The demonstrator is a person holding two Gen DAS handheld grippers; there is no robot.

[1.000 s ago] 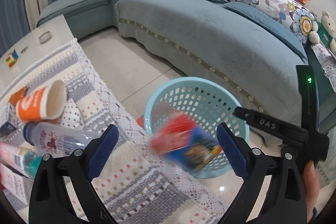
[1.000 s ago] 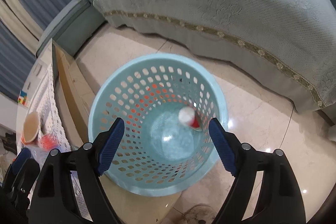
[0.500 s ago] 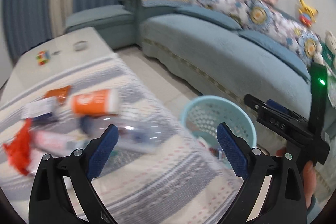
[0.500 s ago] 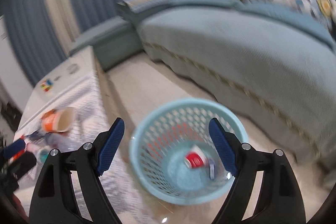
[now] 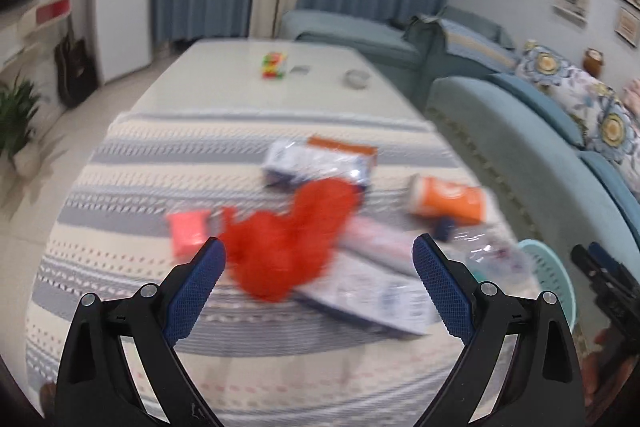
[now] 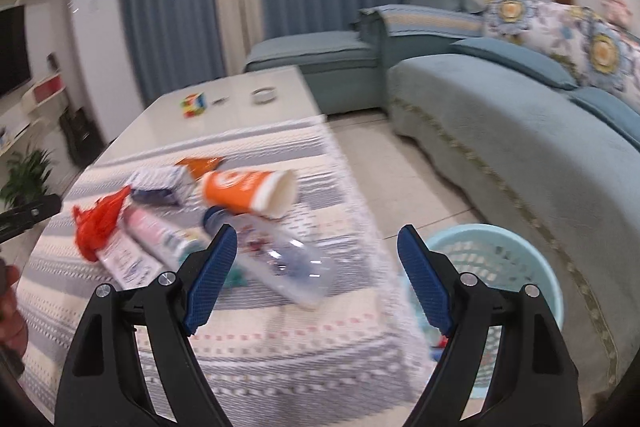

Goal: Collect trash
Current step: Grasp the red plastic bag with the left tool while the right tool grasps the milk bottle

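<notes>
Both grippers, left (image 5: pixel 318 285) and right (image 6: pixel 317 275), were wide, nothing held. Cup (image 6: pixel 248 193), bottle (image 6: pixel 280 259), red bag (image 5: pixel 288 247) lay near tabletop's right edge; basket (image 6: pixel 516 267) beside it.

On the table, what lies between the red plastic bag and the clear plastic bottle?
In the right wrist view, a pink tube lies between the red plastic bag and the clear plastic bottle, partly over a white box.

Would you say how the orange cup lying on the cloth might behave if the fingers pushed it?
The orange cup lies on its side, so it would probably roll, curving since it tapers. It looks like paper, so likely light and crushable.
</notes>
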